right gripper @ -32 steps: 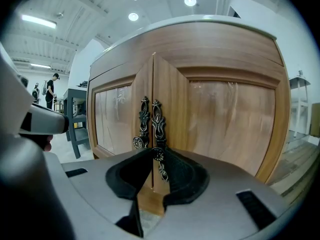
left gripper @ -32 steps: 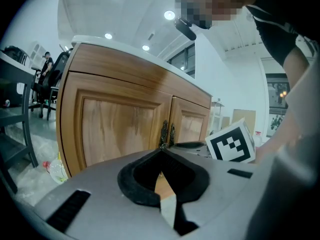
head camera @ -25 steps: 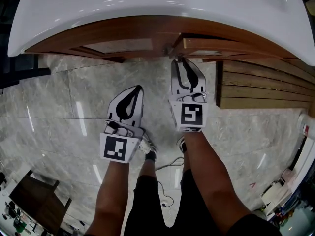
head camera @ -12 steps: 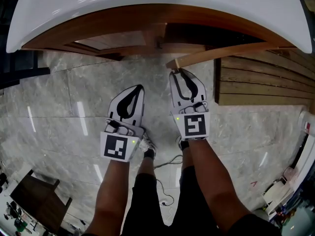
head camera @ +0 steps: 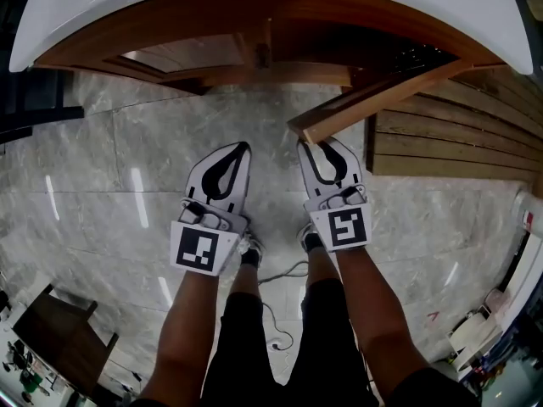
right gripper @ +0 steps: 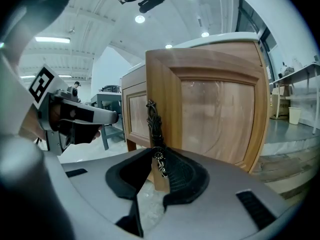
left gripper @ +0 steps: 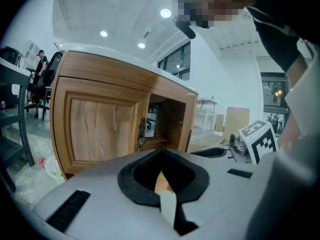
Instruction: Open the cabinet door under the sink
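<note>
Plainly, the right gripper [right gripper: 160, 156] pinches the thin handle [right gripper: 153, 124] between its fingers, at the free edge of the door [right gripper: 220, 109], which stands partly swung out from the cabinet [head camera: 170, 24]. The hold looks shallow, so a pull off the door's arc could slip the handle out. The left gripper [head camera: 241, 147], fingers pressed together on nothing, hangs just beside it.

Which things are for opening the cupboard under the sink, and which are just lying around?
For the job: right gripper, shut on the handle; door, partly open.

Just about: left gripper, shut and empty; left door; cable; wooden slats; dark table.
</note>
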`<state>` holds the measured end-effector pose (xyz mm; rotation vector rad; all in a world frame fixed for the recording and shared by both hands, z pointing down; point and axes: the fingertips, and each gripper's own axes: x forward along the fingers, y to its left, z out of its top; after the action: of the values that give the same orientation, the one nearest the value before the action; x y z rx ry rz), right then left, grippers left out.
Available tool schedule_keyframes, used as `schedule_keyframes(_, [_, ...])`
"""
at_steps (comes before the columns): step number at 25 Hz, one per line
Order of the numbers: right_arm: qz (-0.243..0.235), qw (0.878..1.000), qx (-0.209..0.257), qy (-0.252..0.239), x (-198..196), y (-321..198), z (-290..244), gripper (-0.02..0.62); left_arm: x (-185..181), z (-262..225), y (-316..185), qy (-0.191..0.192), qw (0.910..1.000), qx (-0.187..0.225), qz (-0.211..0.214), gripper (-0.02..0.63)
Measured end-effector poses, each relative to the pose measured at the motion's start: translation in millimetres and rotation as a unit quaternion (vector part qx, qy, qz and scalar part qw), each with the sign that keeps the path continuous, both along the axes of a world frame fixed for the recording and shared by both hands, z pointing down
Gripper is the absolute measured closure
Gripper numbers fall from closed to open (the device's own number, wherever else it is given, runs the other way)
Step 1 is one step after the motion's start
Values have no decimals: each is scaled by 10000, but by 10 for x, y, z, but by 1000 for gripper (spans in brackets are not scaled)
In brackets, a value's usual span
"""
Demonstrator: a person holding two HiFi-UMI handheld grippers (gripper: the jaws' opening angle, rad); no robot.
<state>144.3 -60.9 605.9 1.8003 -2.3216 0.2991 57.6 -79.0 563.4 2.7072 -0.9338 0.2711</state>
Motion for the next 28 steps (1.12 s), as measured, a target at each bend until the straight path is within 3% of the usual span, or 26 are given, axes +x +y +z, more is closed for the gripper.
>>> schedule_keyframes(7, [-554,9984,40,53,70,293,-3,506,90,125,175,-116,9998,-96,161,584])
schedule_keyframes(12, [-1247,9888,-391,717,149,569,105,505,266,143,268,-131,9993,-151,306,584])
schedule_keyframes(28, [-1809,9808,-651,319,664,1259,149,505,1038,208,526,-215,9957,-259,864,584])
